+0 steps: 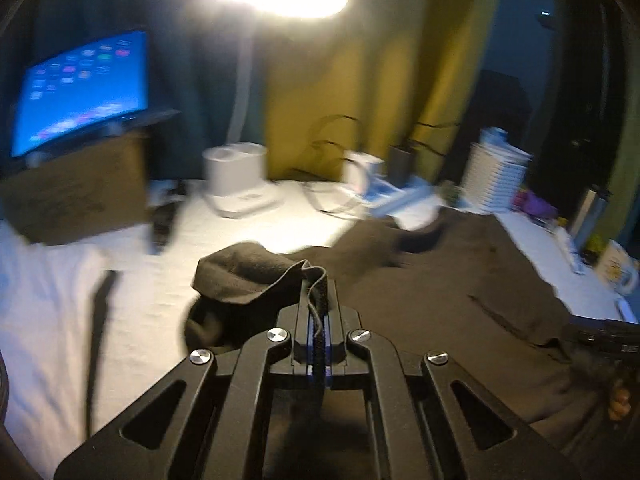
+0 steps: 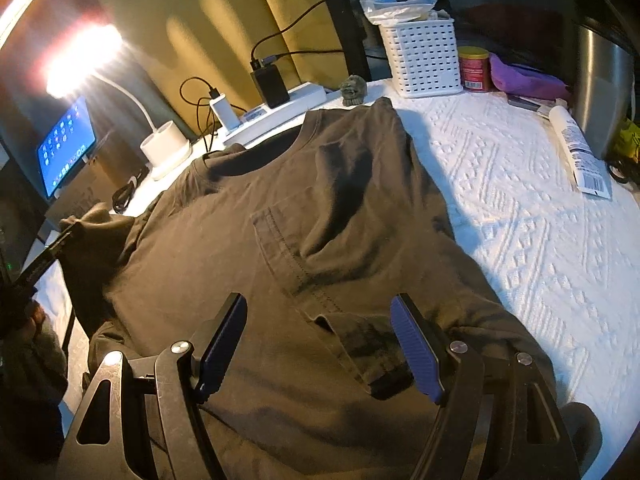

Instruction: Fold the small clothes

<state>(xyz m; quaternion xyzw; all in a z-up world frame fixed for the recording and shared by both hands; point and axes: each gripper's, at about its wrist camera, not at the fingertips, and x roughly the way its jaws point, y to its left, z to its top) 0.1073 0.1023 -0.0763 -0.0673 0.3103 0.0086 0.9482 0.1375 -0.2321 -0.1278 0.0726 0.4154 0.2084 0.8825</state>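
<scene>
A dark brown T-shirt with a chest pocket lies spread on a white textured cover. My left gripper is shut on the edge of the shirt's left sleeve and holds that fold raised off the cover. The left wrist view is blurred. In the right wrist view the left gripper shows at the left edge with the sleeve bunched at its tip. My right gripper hovers open over the shirt's lower part, with nothing between its blue pads.
Behind the shirt stand a lit white desk lamp, a tablet on a cardboard box, a power strip with chargers and a white basket. A red can, purple cloth and a tube lie at the right.
</scene>
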